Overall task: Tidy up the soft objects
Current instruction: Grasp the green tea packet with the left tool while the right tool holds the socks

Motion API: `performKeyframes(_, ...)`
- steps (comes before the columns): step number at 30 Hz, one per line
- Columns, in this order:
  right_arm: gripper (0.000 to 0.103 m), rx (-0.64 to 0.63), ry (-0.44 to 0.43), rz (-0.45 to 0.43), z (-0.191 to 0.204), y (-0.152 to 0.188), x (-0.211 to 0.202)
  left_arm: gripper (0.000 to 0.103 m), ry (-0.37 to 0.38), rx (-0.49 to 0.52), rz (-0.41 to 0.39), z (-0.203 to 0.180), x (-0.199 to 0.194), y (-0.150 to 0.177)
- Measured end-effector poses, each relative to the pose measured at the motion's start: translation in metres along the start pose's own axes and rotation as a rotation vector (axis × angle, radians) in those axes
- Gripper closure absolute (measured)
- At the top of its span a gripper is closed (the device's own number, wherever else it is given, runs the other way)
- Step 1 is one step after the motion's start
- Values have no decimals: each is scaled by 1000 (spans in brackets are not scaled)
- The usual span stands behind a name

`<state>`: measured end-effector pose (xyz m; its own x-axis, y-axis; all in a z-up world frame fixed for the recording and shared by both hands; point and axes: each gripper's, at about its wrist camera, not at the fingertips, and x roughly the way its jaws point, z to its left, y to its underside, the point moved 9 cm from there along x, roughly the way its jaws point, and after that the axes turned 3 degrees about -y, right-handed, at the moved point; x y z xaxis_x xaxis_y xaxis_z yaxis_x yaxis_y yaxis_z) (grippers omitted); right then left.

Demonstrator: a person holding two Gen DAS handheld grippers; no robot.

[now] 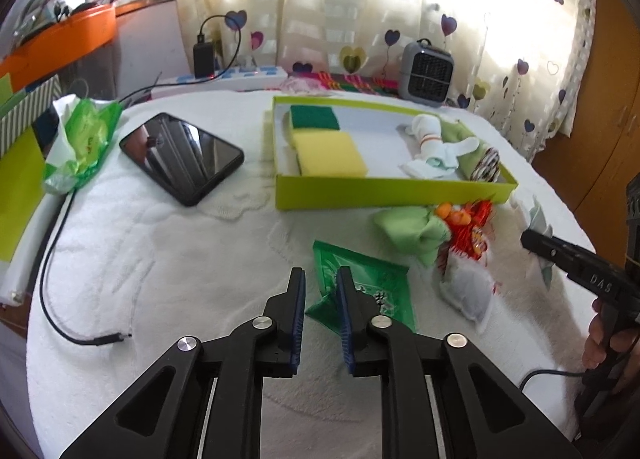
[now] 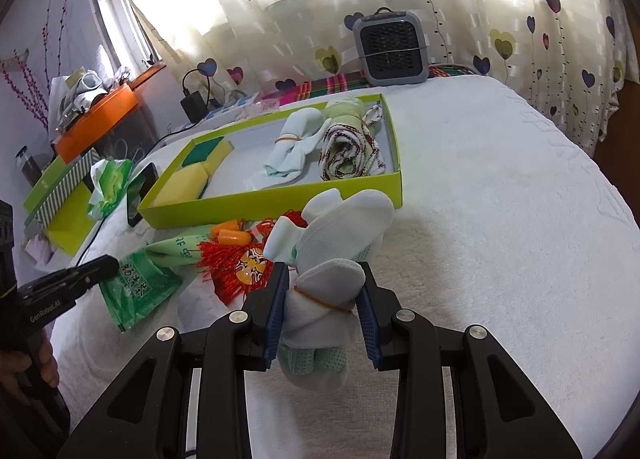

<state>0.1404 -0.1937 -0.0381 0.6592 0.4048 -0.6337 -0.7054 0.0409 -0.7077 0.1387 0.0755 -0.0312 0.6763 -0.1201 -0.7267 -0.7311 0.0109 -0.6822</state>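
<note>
While my right gripper [image 2: 323,313] has its fingers clamped on the socks [image 2: 328,259], just short of the box [image 2: 276,201], the box lies straight ahead; my left gripper [image 1: 320,301], fingers apart, straddles the green packet [image 1: 360,279], also short of the box

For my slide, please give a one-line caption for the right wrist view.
Right tool clamps a banded white sock bundle before the green box on the white towel.
</note>
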Motion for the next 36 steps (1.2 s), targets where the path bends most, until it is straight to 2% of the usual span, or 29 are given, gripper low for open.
performKeyframes(1,68,0,0,0,0,0,0,81,-1,5,3,0,0,2)
performKeyframes(4,68,0,1,2,0,0,0,53,-16,36,18,-2,1,4)
performKeyframes(7,68,0,0,3,0,1,1,50,5,52,29,-7,-1,6)
performKeyframes(9,68,1,-1,4,0,1,1,45,9,70,53,-13,2,8)
performKeyframes(13,68,3,-5,10,0,2,3,44,17,128,99,-31,11,15)
performKeyframes(21,68,11,-15,14,1,2,5,43,-59,242,154,-44,22,22)
performKeyframes(24,68,16,-22,15,0,2,4,41,-56,246,142,-46,19,18)
performKeyframes(27,68,22,-28,20,-1,2,6,39,-57,235,172,-45,27,21)
performKeyframes(29,68,23,-31,18,-1,2,5,38,-32,232,180,-49,27,24)
performKeyframes(36,68,22,-33,20,-1,3,4,36,-17,233,183,-54,28,25)
